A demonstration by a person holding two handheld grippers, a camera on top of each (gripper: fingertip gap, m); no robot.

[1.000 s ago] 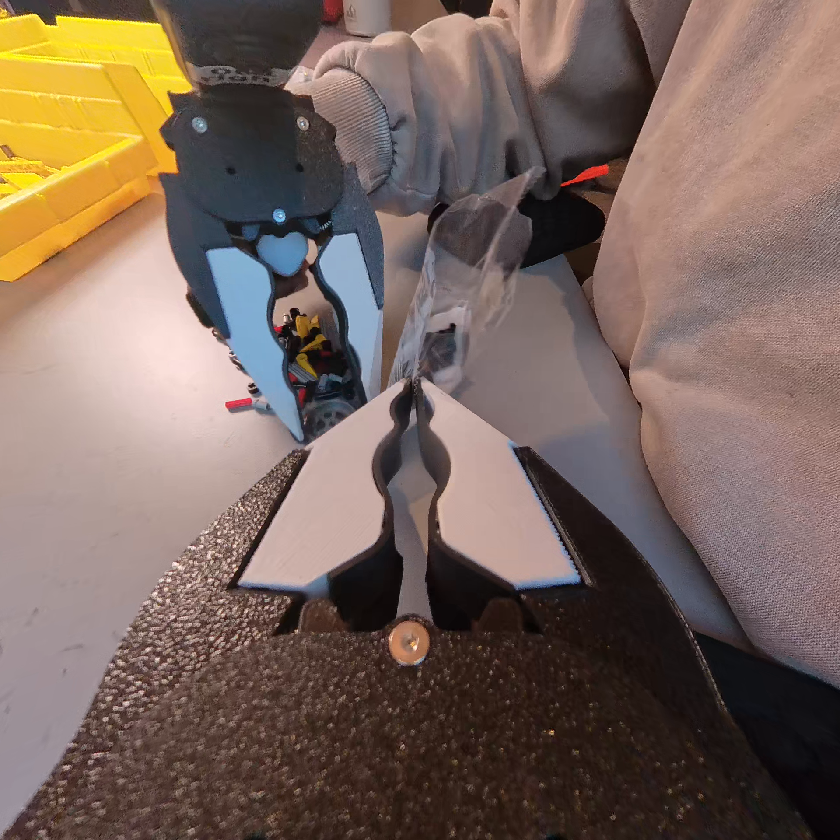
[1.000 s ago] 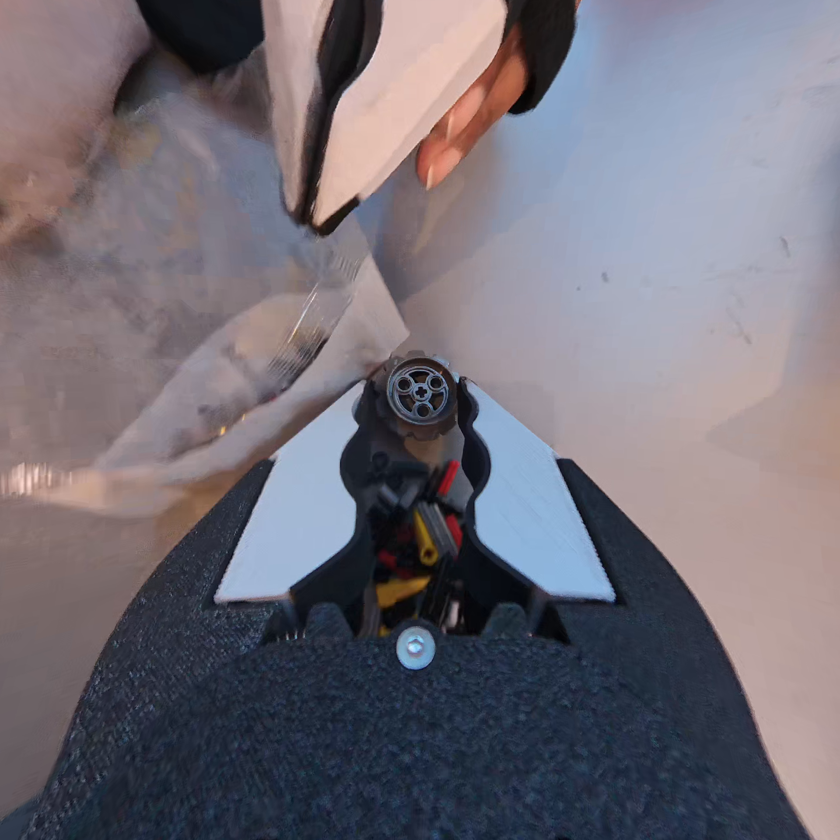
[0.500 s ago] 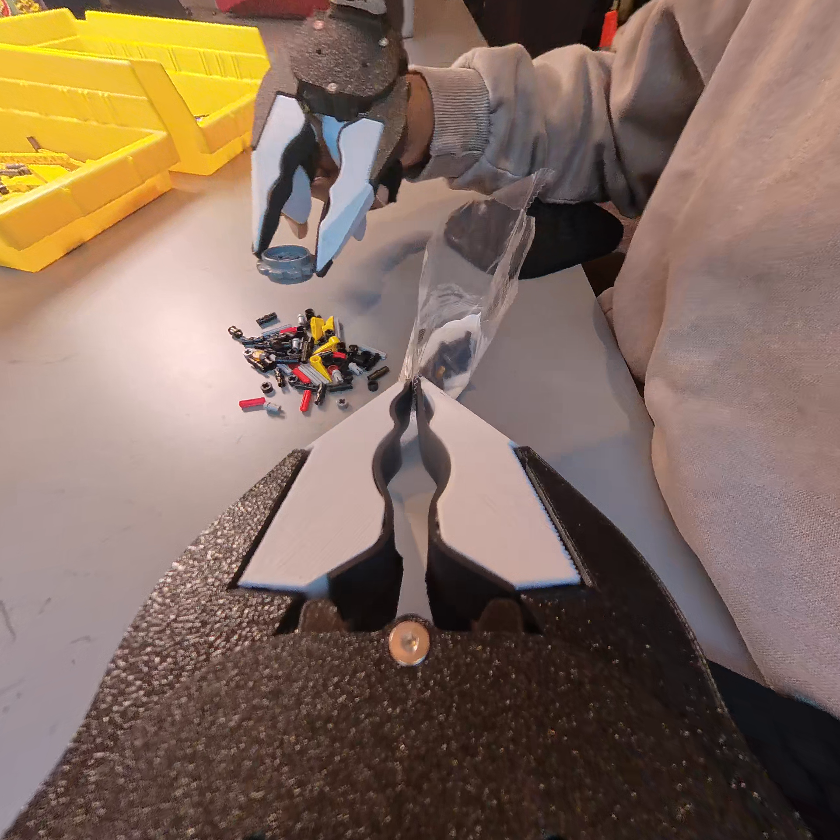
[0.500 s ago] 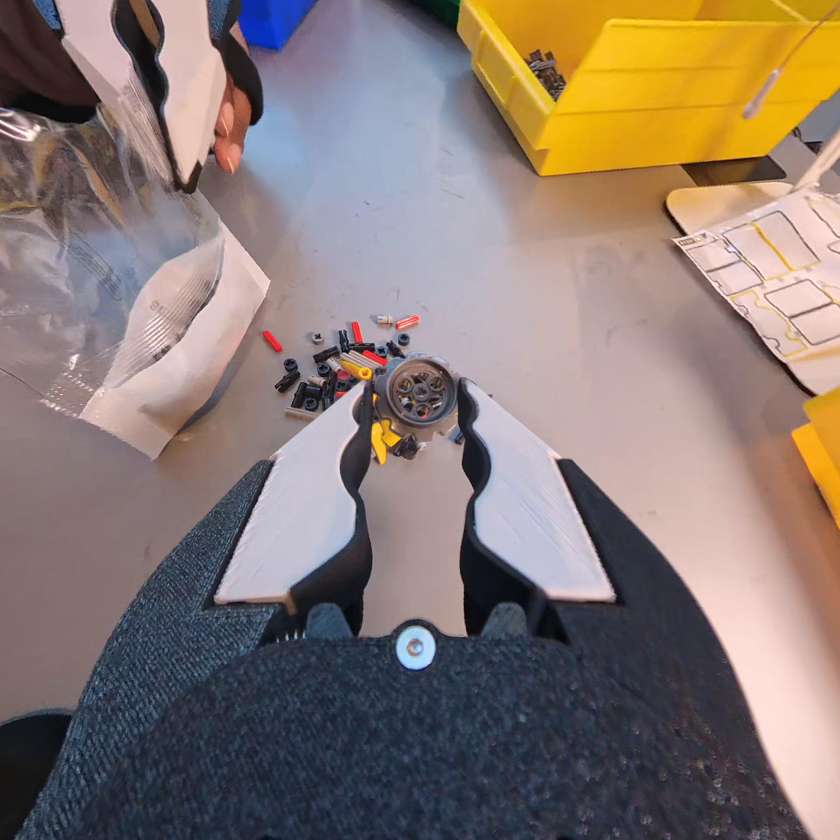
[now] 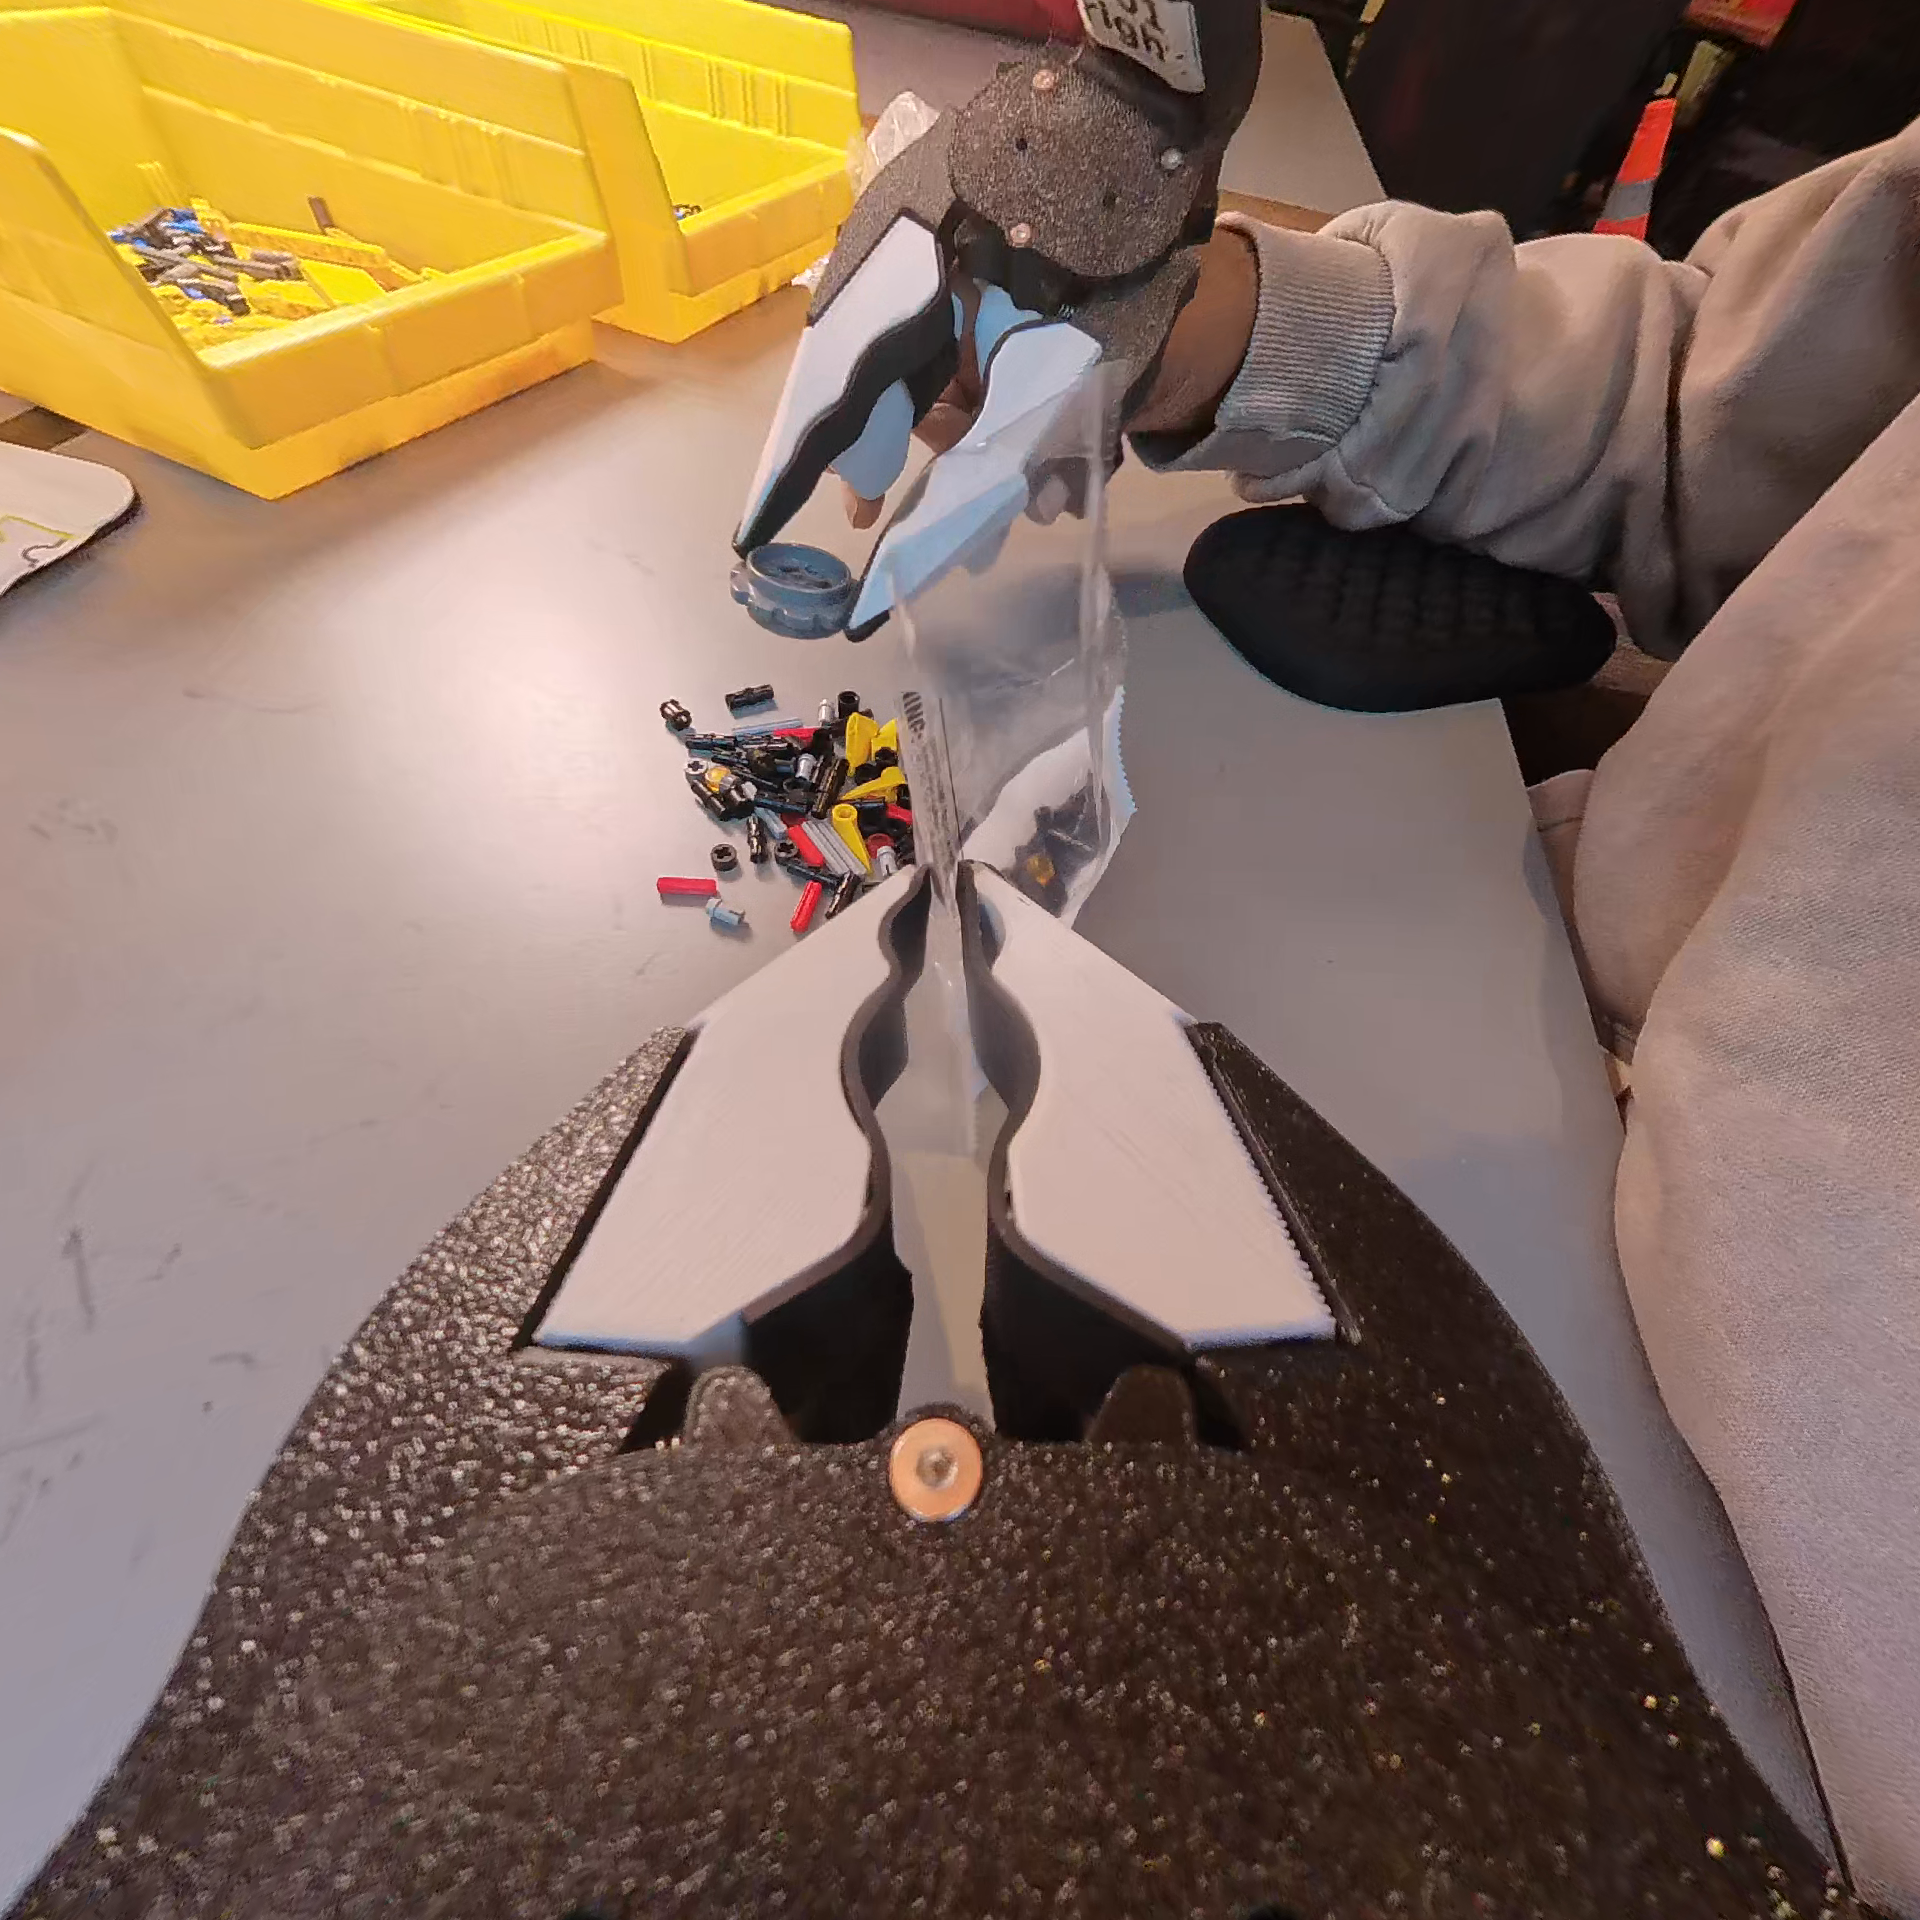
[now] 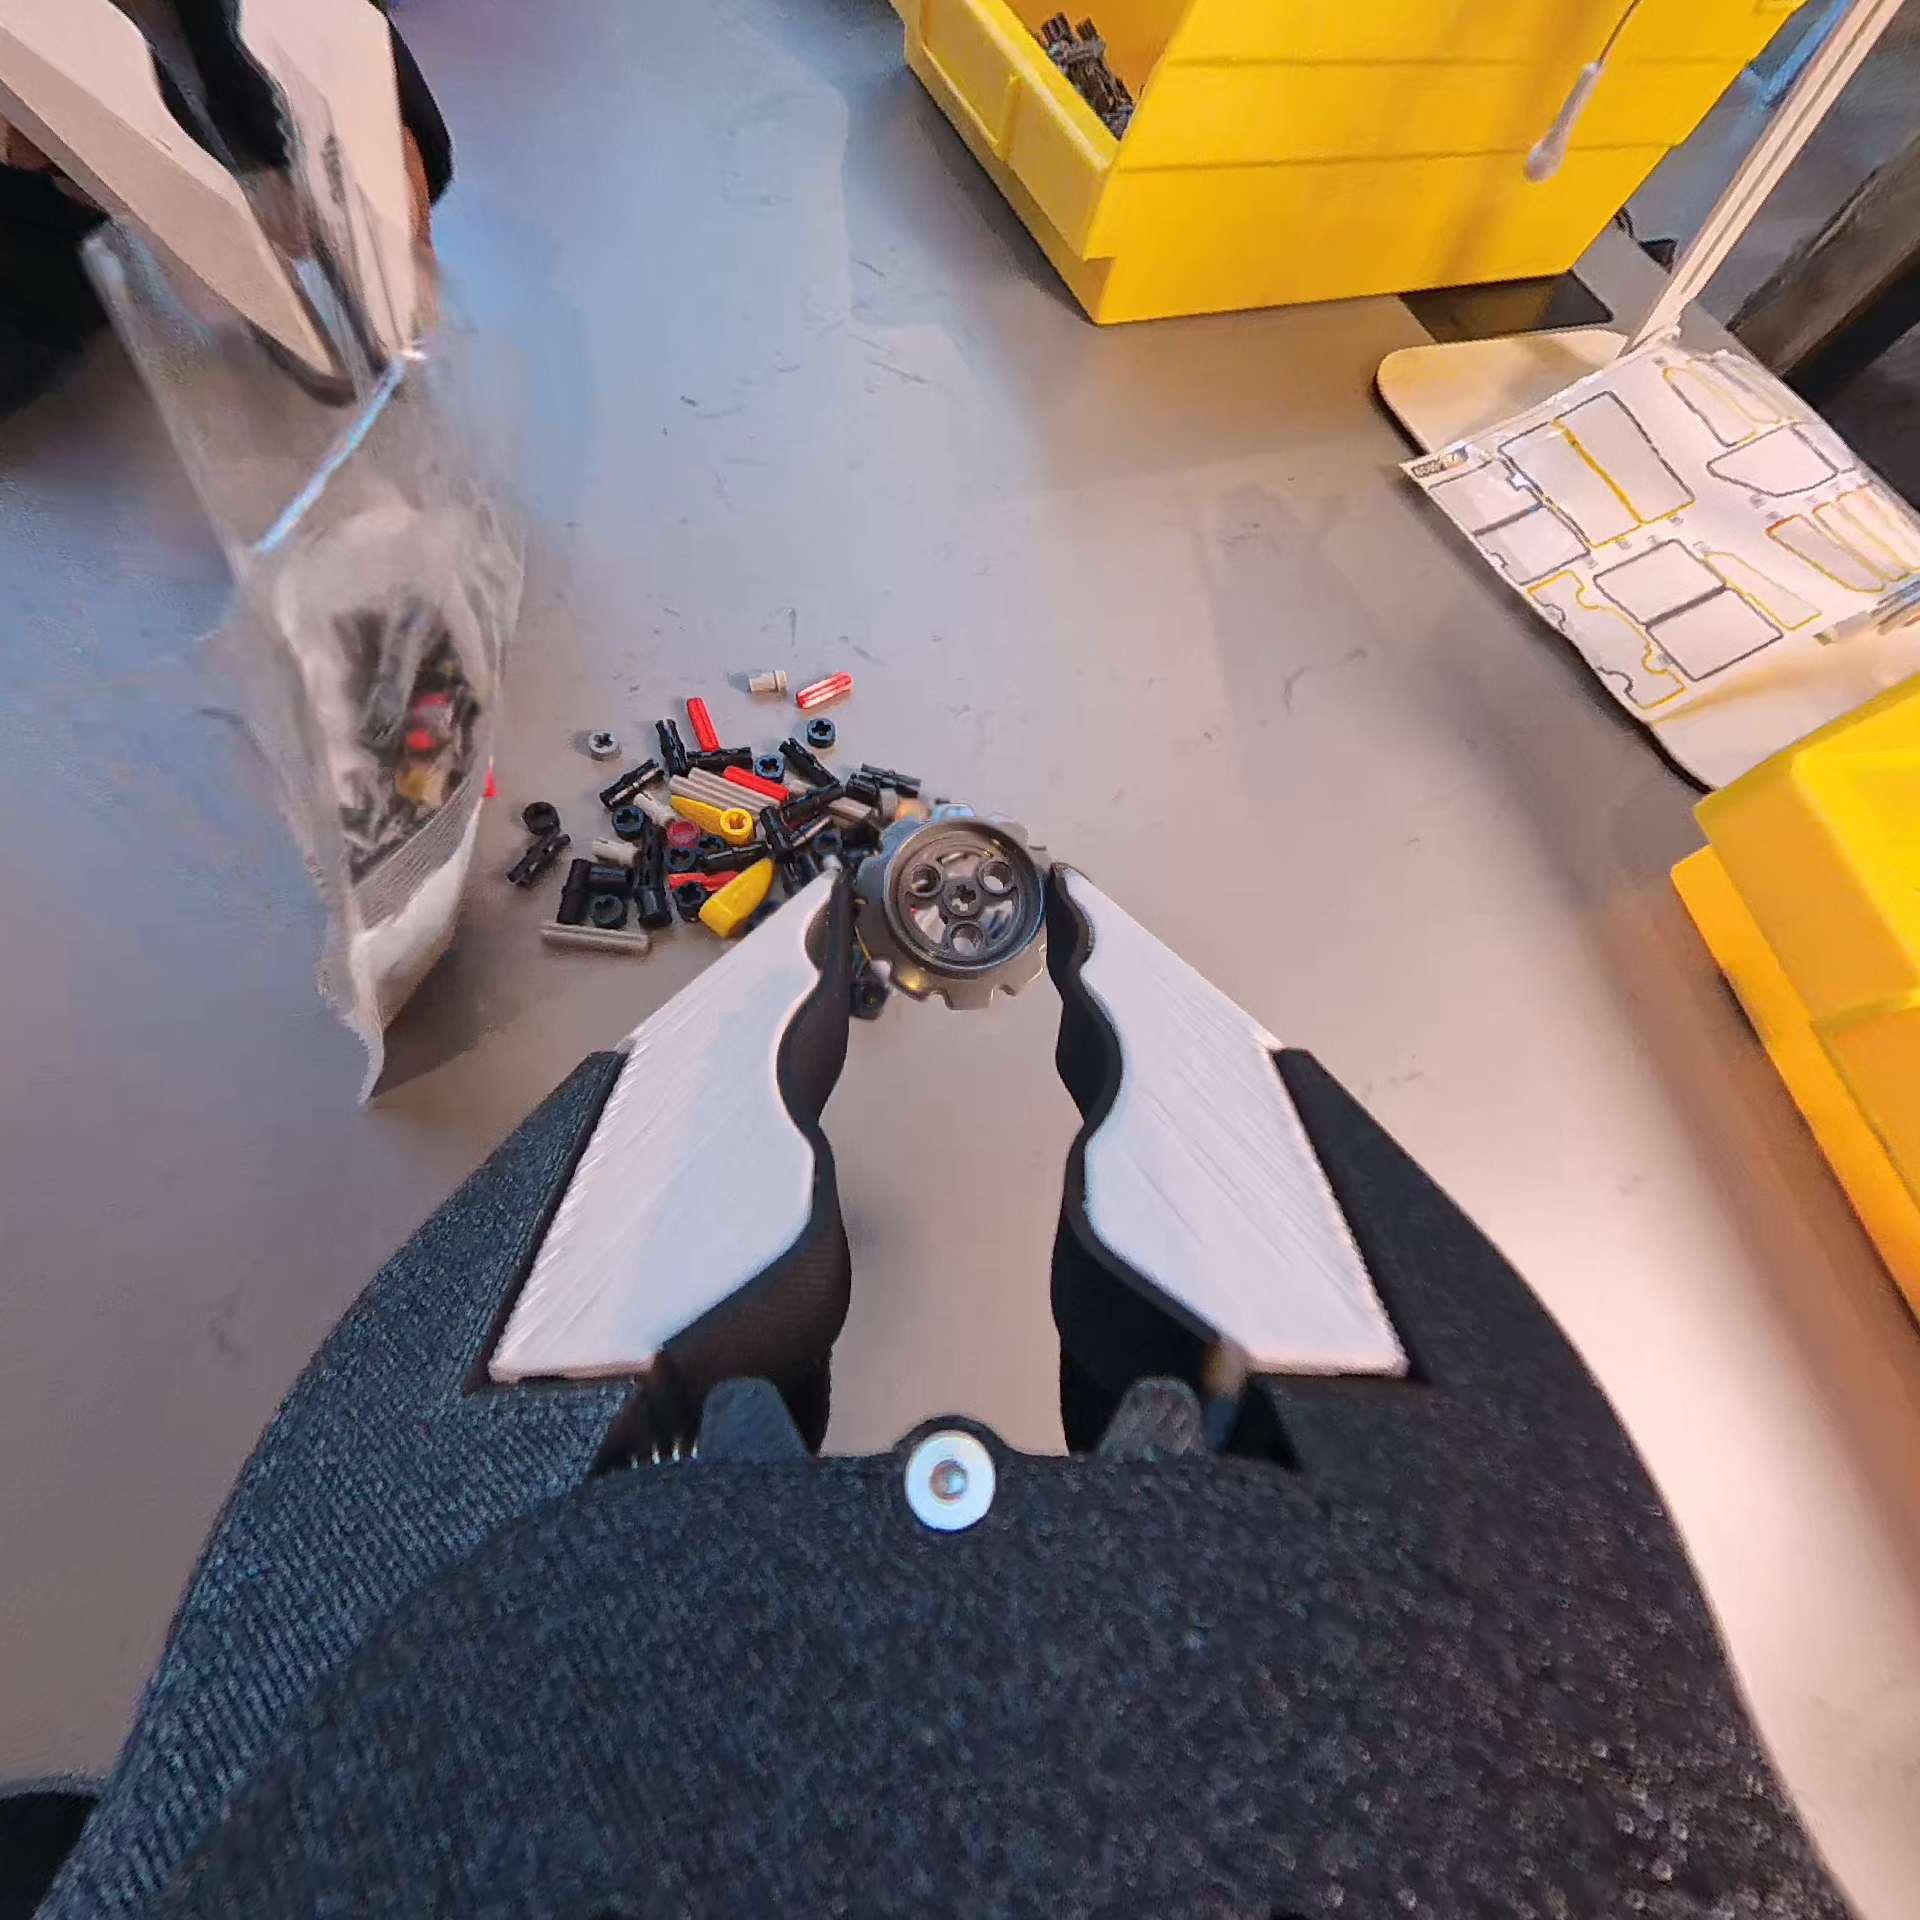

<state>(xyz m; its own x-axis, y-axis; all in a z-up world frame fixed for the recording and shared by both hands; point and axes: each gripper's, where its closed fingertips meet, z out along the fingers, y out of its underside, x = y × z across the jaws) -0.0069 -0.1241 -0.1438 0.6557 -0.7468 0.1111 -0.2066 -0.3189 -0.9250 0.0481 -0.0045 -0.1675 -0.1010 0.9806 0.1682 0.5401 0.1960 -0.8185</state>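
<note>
Writing: a small label on the back of the right hand-held gripper [image 5: 800, 582], fine print along the edge of the bag [image 5: 1013, 717], and a sheet [image 6: 1683, 540] of outlined shapes; none copied here.

Left hand-held gripper [image 5: 943, 883]: jaws almost together, pinching the top edge of the clear bag. The bag hangs from the tips, with a few small black, red and yellow parts in its lower end. In the right wrist view the bag [image 6: 364, 644] hangs at the left, its bottom corner close to the table [image 6: 1039, 520]; whether it touches I cannot tell.

Right hand-held gripper [image 6: 951, 914]: jaws partly apart, clamped on a grey wheel [image 6: 961, 909], a round toothed part with holes through its face, held by its rim between the tips. In the left wrist view the wheel [image 5: 795, 587] is off the table, above and beyond the pile [image 5: 800, 795]. A sleeve [image 5: 1403, 384] in beige shows behind this gripper.

Pile [image 6: 707, 831]: small black, red, yellow and grey parts, loose on the grey table, between the bag and the wheel.

Bins [image 5: 312, 239]: yellow, at the far left of the table in the left wrist view, one holding mixed parts. In the right wrist view, another bin [image 6: 1299, 156] with dark parts lies ahead, well apart from the pile.

Sheet: on the table right of the pile, near the bin at the right edge.
</note>
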